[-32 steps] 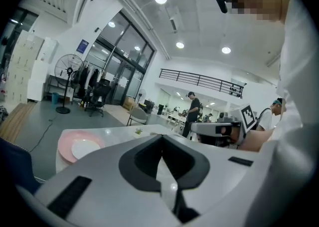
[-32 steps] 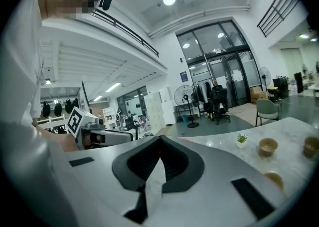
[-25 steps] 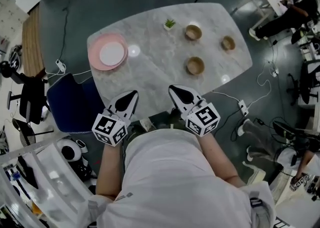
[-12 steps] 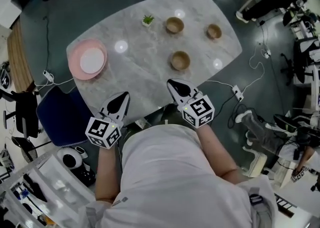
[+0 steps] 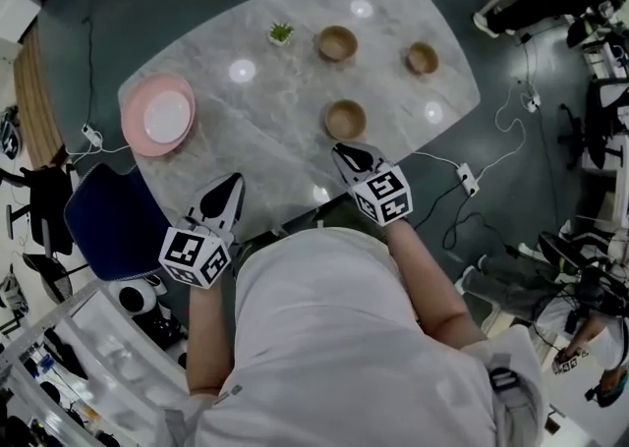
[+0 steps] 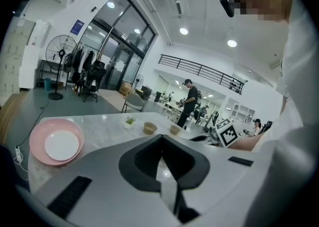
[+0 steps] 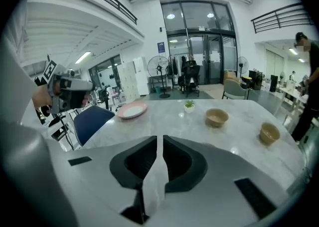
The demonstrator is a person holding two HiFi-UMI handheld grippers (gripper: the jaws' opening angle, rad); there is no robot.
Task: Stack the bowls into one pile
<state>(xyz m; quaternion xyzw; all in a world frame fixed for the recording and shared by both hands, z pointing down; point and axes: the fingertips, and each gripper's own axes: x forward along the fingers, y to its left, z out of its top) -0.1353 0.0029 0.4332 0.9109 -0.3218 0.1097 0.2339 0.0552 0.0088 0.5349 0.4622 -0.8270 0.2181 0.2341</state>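
Three wooden bowls stand apart on the marble table [image 5: 275, 140]: a near bowl [image 5: 345, 119], a far bowl [image 5: 337, 42] and a right-hand bowl [image 5: 423, 57]. My right gripper [image 5: 346, 152] hangs over the table's front edge, just short of the near bowl. Its jaws are opening, with a narrow slit and nothing between them [image 7: 159, 138]. In the right gripper view I see the far bowl [image 7: 217, 116] and the right-hand bowl [image 7: 269, 133]; the near one is hidden behind the jaws. My left gripper [image 5: 233, 183] sits at the front-left edge, shut and empty [image 6: 162, 138].
A pink plate [image 5: 133, 131] holding a white plate [image 5: 167, 116] lies at the table's left end. A small potted plant [image 5: 281, 34] stands beside the far bowl. A blue chair [image 5: 108, 224] is at the left corner. Cables run across the floor [image 5: 462, 180] on the right.
Both grippers have moved forward from the table's edge out over it. The right one has come closer to the near bowl and has dropped lower.
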